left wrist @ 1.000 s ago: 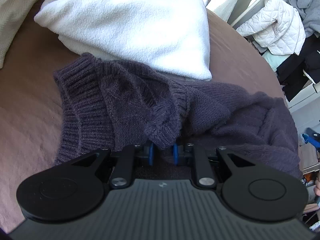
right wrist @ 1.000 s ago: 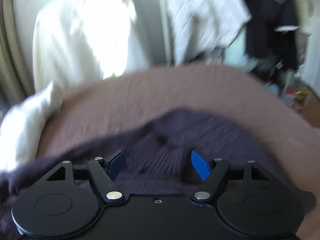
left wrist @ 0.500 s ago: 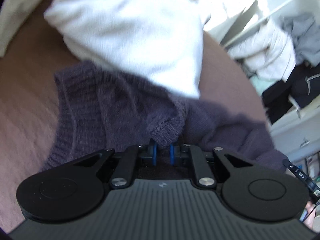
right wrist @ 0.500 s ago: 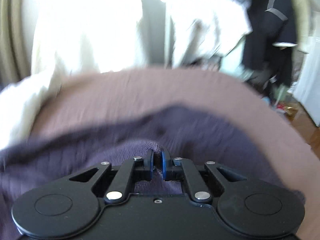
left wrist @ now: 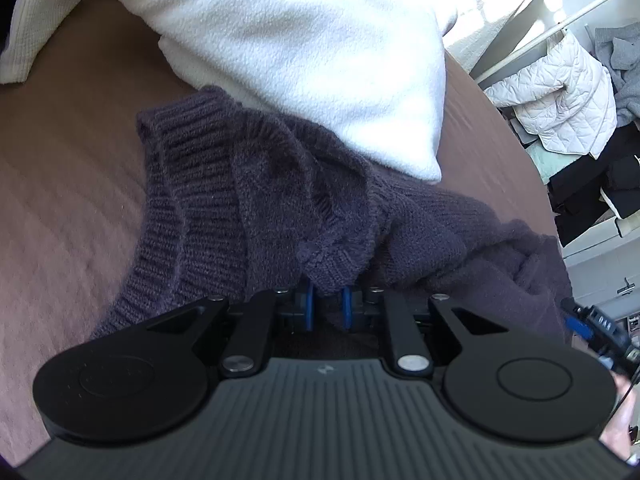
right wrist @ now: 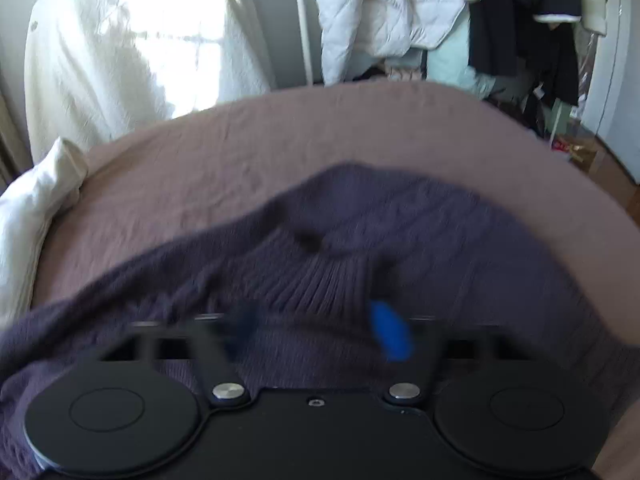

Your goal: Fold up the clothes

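Left gripper (left wrist: 328,304) is pinched on a bunched fold of the dark purple sweater (left wrist: 260,200), its blue pads close together with knit squeezed between them. Right gripper (right wrist: 320,332) hangs over the same sweater with its jaws spread wide; one blue pad shows clearly and the other is smeared by motion blur, but nothing is caught between them.

Where the garment lies: it is crumpled across the brown bedsheet (right wrist: 280,140), its ribbed band rucked up at the left and its far edge tucked under a white fleece blanket (left wrist: 300,40) that rests on top of it. It is not flat and not folded into any neat shape.

As for handling, I judge the sweater soft, thick and fairly heavy for cloth. A chunky knit like this stretches and sags under its own weight, so a pinch on a single layer would drag a long tail rather than lift the piece. It is not slippery; the rough yarn grips the pads well. Better holds are the ribbed hem or cuff, or the shoulder seams, where the knit is denser and gives less. The blanket's weight on the far edge may resist a pull.
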A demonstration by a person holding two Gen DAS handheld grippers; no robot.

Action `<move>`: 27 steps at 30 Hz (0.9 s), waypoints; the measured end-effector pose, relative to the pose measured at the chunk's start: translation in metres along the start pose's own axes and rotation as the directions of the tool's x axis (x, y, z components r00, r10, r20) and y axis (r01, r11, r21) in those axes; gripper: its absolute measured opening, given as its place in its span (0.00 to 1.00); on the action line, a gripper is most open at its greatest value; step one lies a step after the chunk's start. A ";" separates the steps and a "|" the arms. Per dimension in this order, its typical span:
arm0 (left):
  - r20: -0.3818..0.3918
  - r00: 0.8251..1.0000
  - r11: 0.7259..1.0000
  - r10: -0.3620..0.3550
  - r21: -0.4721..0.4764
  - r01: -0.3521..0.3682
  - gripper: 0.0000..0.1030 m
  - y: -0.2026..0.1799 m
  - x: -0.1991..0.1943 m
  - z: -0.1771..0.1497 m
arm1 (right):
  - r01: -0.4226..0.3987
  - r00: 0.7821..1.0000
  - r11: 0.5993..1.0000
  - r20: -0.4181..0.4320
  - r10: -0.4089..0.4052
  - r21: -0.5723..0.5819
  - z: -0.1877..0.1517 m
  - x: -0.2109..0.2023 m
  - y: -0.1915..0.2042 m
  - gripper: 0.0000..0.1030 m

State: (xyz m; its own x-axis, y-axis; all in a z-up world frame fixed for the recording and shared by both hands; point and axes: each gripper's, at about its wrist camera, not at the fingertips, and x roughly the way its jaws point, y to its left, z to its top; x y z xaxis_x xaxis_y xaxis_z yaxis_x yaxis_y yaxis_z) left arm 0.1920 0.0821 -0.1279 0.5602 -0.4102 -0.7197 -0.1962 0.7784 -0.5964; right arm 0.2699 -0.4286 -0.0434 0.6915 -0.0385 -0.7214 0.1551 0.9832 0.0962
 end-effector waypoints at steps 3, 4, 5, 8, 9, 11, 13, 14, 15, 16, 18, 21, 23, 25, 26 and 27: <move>0.011 1.000 1.000 -0.010 -0.008 0.011 0.17 -0.002 0.006 -0.001 | 0.001 0.999 0.999 -0.048 -0.002 -0.033 -0.018 0.006 0.004 0.87; 0.013 1.000 1.000 -0.011 -0.006 0.011 0.17 -0.003 0.006 -0.001 | 0.018 0.998 0.999 -0.059 -0.021 -0.047 -0.022 0.008 0.004 0.87; 0.015 1.000 1.000 -0.009 0.002 0.009 0.17 -0.004 0.007 -0.001 | 0.030 0.997 0.998 -0.066 -0.034 -0.057 -0.025 0.010 0.005 0.87; 0.024 1.000 0.999 -0.014 0.033 0.013 0.17 -0.009 0.005 0.001 | 0.008 0.999 1.000 -0.041 -0.008 0.012 -0.016 0.019 0.000 0.87; 0.032 0.999 0.999 -0.025 0.043 0.024 0.17 -0.010 0.003 0.002 | -0.012 0.999 0.997 -0.036 0.014 0.074 -0.010 0.022 -0.006 0.87; 0.054 0.997 0.997 -0.057 0.060 0.054 0.23 -0.012 0.000 0.001 | -0.041 0.998 0.980 -0.033 0.048 0.194 0.001 0.029 -0.016 0.87; 0.065 0.994 0.994 -0.083 0.069 0.079 0.24 -0.011 -0.002 0.000 | -0.033 0.997 0.979 -0.055 0.045 0.201 0.006 0.046 -0.016 0.86; 0.066 0.994 0.994 -0.085 0.071 0.080 0.24 -0.011 -0.004 0.000 | -0.029 0.997 0.979 -0.067 0.043 0.204 0.009 0.054 -0.016 0.74; 0.068 0.994 0.994 -0.082 0.073 0.077 0.24 -0.010 -0.006 -0.001 | -0.027 0.996 0.981 -0.077 0.043 0.194 0.011 0.062 -0.015 0.51; 0.071 0.994 0.995 -0.079 0.074 0.074 0.25 -0.010 -0.009 -0.002 | -0.028 0.997 0.989 -0.070 0.039 0.142 0.012 0.064 -0.010 0.20; 0.076 0.994 0.995 -0.073 0.077 0.067 0.25 -0.009 -0.015 -0.003 | 0.012 0.999 1.000 0.031 -0.013 0.023 0.011 0.048 0.007 0.17; 0.083 0.994 0.995 -0.064 0.081 0.058 0.25 -0.008 -0.023 -0.005 | 0.092 0.978 0.995 0.188 -0.084 -0.033 0.008 0.016 0.023 0.16; 0.089 0.994 0.995 -0.059 0.084 0.051 0.25 -0.007 -0.028 -0.007 | 0.185 0.966 0.981 0.193 -0.171 -0.057 0.006 0.017 0.022 0.18; 0.094 0.994 0.995 -0.053 0.087 0.045 0.25 -0.006 -0.034 -0.008 | 0.298 0.950 0.953 0.112 -0.291 -0.058 0.006 0.036 0.015 0.23; 0.096 0.994 0.995 -0.050 0.089 0.042 0.27 -0.005 -0.037 -0.009 | 0.334 0.940 0.942 0.083 -0.331 -0.027 0.007 0.040 0.010 0.23; 0.099 0.994 0.995 -0.047 0.090 0.038 0.27 -0.005 -0.039 -0.010 | 0.341 0.937 0.940 0.077 -0.341 0.014 0.007 0.035 0.007 0.27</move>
State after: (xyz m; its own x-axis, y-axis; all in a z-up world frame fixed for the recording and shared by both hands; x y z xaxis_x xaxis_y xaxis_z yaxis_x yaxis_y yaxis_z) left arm 0.1629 0.0898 -0.1001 0.6455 -0.3976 -0.6522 -0.1014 0.8017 -0.5891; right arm 0.3002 -0.4244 -0.0636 0.6494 -0.3848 -0.6559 0.3915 0.9086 -0.1455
